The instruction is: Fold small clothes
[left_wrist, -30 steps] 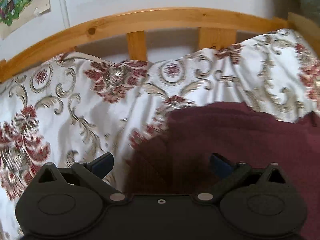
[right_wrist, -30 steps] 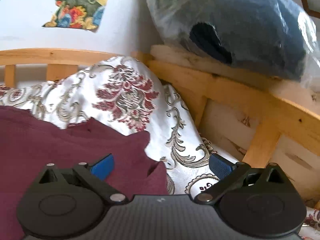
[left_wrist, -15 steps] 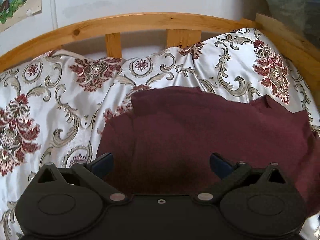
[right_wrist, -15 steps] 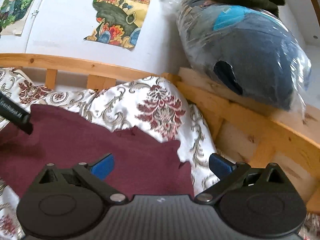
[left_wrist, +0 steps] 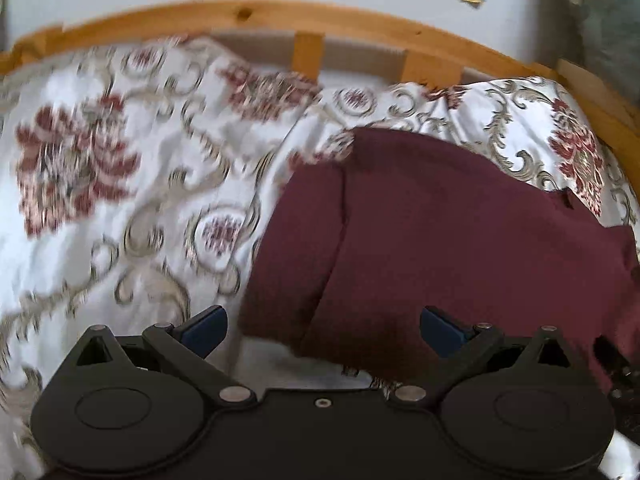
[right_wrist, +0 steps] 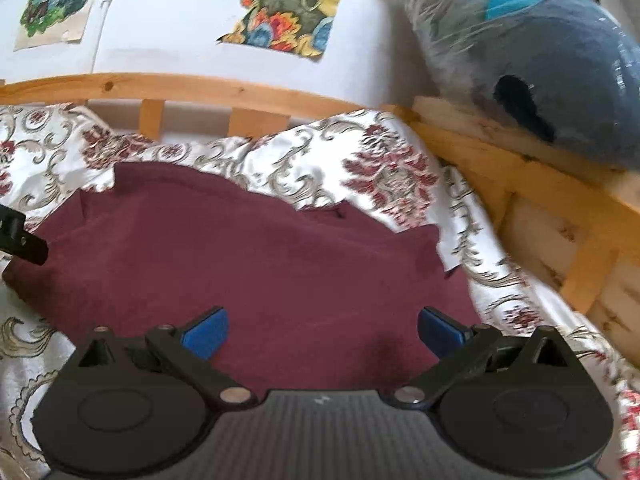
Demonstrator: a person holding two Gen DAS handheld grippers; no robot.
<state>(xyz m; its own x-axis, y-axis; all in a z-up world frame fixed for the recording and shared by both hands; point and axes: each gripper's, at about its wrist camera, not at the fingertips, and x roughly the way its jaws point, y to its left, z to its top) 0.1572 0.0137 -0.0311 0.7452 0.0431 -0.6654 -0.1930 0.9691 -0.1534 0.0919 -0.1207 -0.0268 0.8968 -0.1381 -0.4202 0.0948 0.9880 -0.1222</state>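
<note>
A dark maroon garment (left_wrist: pixel 448 240) (right_wrist: pixel 248 256) lies spread on the floral bedspread, with one layer folded over along its left side. My left gripper (left_wrist: pixel 322 330) hangs open above the garment's near left edge, nothing between its blue pads. My right gripper (right_wrist: pixel 322 332) is open too, over the garment's near right part and holding nothing. A black piece of the left gripper (right_wrist: pixel 22 240) shows at the left edge of the right wrist view, by the garment's left corner.
The white, red and gold floral bedspread (left_wrist: pixel 120 200) covers the bed. A wooden bed rail (left_wrist: pixel 320 20) (right_wrist: pixel 240 92) curves along the far side and on the right (right_wrist: pixel 540 184). A blue plush item in clear plastic (right_wrist: pixel 532 52) rests on the right rail. Posters (right_wrist: pixel 288 4) hang on the wall.
Both grippers have pulled back from the garment, so more of it and the bedspread shows. The left view has swung left. Both stay open.
</note>
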